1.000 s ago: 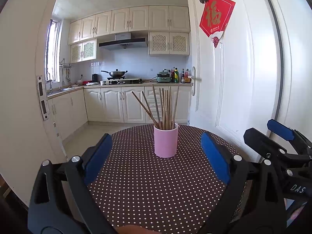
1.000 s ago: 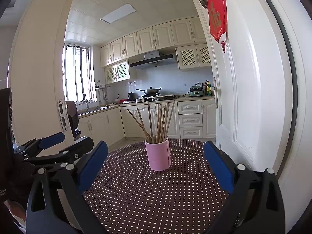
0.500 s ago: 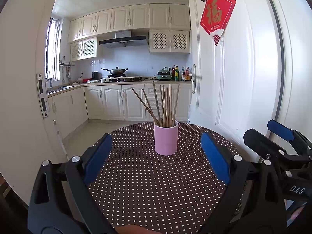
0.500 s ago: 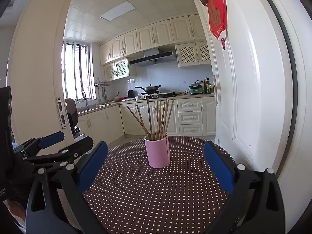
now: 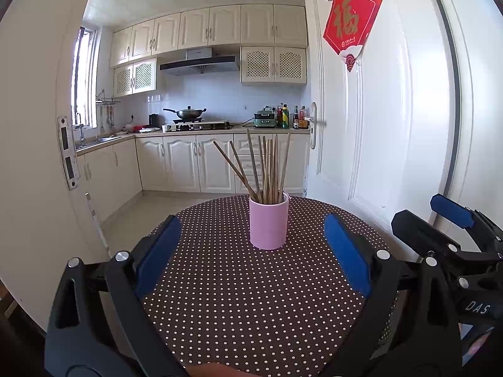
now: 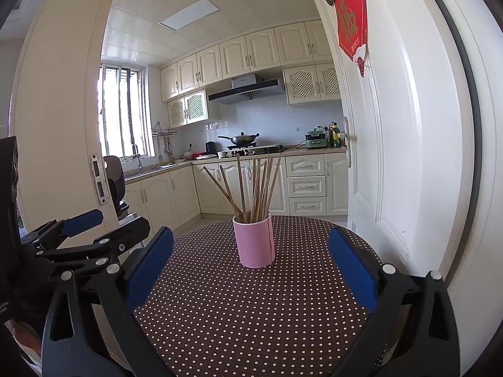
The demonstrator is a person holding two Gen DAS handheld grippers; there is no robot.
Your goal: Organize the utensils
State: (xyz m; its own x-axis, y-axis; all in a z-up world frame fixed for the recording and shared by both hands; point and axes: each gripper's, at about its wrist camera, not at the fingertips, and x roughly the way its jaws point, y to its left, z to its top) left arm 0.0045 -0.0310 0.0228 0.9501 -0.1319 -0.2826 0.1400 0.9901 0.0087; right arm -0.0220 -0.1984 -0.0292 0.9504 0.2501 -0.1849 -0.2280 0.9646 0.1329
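A pink cup (image 5: 269, 224) (image 6: 255, 240) stands upright near the far side of a round table (image 5: 239, 298) (image 6: 245, 308) with a brown, white-dotted cloth. Several wooden chopsticks (image 5: 267, 166) (image 6: 254, 185) lean in it, fanned out. My left gripper (image 5: 251, 248) is open, well short of the cup, with nothing between its blue pads. The right gripper (image 6: 251, 260) is open too, empty and short of the cup. The right gripper (image 5: 440, 229) shows at the right edge of the left wrist view; the left gripper (image 6: 88, 229) shows at the left of the right wrist view.
A white door (image 5: 377, 125) (image 6: 402, 157) with a red paper charm (image 5: 352, 22) stands open close to the table's right side. A door frame (image 5: 47, 141) rises on the left. Beyond lies a kitchen with cream cabinets (image 5: 188, 163) and a wok (image 5: 188, 113).
Both views have dipped slightly, so the cup sits a little higher in frame. Both grippers stay open and the cup and chopsticks have not moved on the table.
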